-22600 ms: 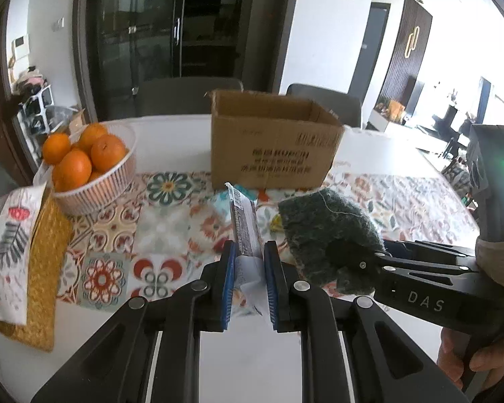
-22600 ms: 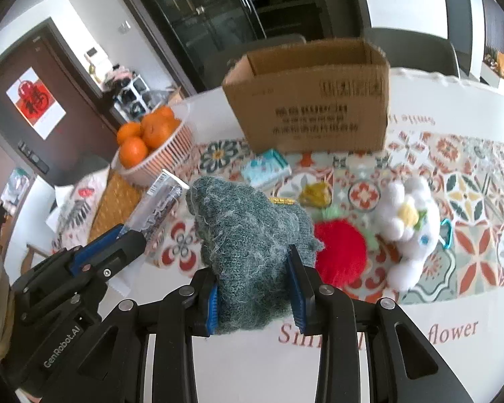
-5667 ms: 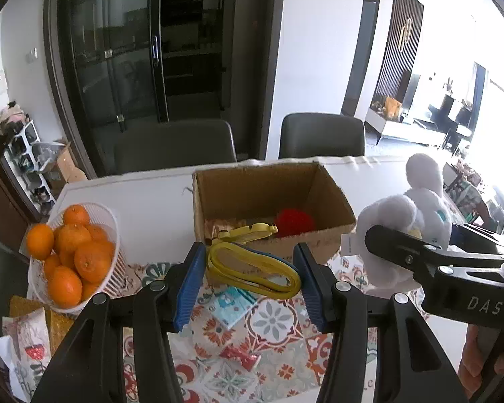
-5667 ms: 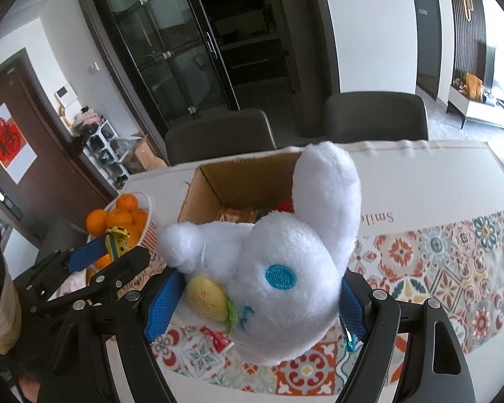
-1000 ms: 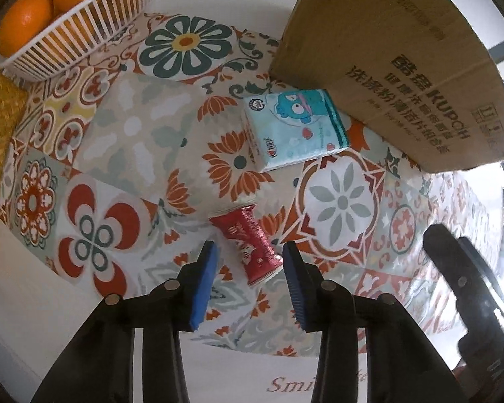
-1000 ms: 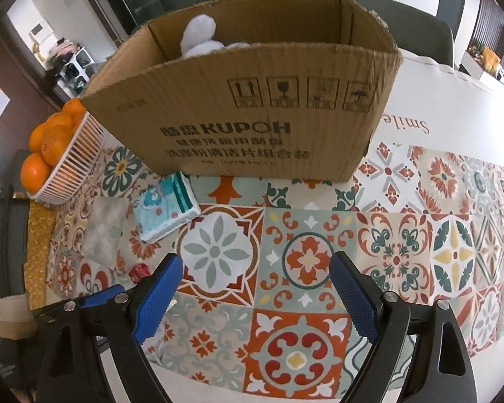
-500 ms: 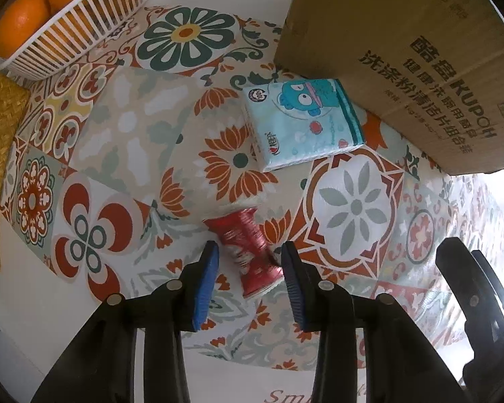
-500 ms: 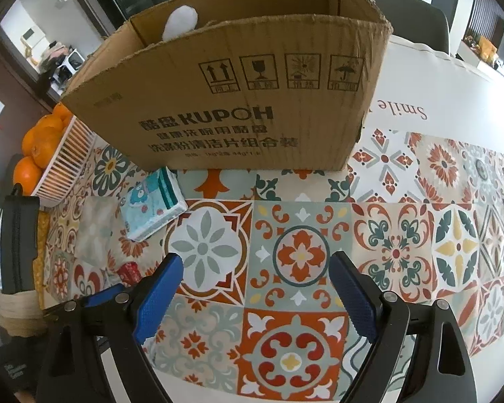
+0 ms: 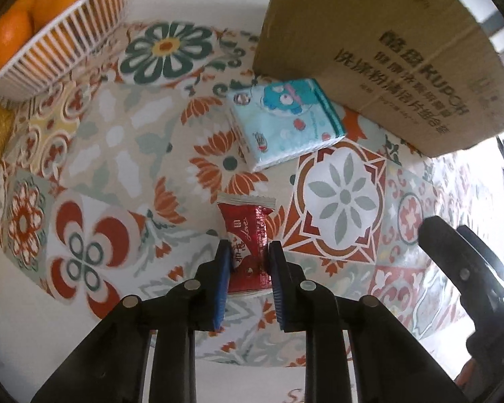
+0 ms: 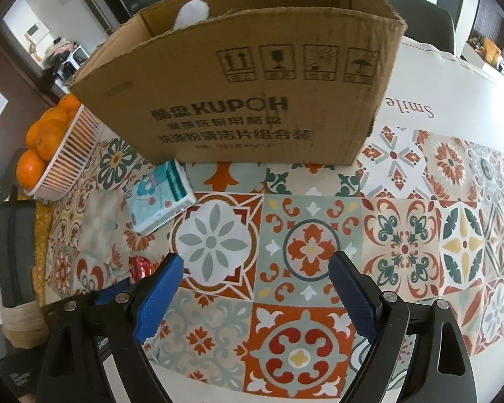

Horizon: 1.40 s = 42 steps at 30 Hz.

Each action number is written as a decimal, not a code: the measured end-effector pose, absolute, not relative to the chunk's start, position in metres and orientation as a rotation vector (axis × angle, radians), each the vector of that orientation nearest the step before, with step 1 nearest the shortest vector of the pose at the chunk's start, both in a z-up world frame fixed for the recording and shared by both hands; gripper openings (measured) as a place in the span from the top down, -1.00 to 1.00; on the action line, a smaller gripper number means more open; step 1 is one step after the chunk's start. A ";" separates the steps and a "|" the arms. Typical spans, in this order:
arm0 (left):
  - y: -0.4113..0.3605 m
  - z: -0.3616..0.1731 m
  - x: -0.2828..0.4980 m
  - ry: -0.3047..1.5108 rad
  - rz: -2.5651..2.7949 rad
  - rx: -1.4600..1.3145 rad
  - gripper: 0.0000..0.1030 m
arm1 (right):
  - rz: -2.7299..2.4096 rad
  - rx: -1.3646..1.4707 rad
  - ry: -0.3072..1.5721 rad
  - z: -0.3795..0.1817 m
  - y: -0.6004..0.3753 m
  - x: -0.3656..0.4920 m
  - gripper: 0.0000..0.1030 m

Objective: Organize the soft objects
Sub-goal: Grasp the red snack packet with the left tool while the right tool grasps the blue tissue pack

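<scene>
White basket (image 9: 60, 53) of oranges (image 9: 6, 38), patterned tablecloth (image 10: 403, 235), grey chair (image 10: 423, 10)

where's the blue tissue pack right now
In the left wrist view the tissue pack lies flat on the patterned tablecloth, against the cardboard box's front bottom edge, just beyond the red packet.

A red packet (image 9: 248, 238) lies on a tablecloth (image 9: 339, 198) patterned with orange, green and white floral tiles. The tissue pack (image 9: 285, 124) is pale blue; the box (image 10: 252, 100) is brown.
</scene>
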<state>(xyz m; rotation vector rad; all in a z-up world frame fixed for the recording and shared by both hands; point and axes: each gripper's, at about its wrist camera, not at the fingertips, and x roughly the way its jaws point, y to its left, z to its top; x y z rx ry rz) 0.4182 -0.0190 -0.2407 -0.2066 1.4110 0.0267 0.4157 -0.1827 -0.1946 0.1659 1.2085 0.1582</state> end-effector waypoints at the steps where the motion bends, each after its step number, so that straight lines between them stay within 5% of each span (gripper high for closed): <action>1: -0.016 -0.238 0.416 1.399 0.020 -0.195 0.55 | 0.164 0.166 1.208 -0.195 -0.181 0.415 -0.74; 19: 0.054 -0.201 0.394 1.214 0.058 -0.098 0.55 | 0.389 -0.036 1.186 -0.205 -0.103 0.432 -0.76; 42: 0.068 -0.219 0.414 1.156 0.075 -0.011 0.55 | 0.440 -0.164 1.223 -0.251 -0.057 0.486 -0.76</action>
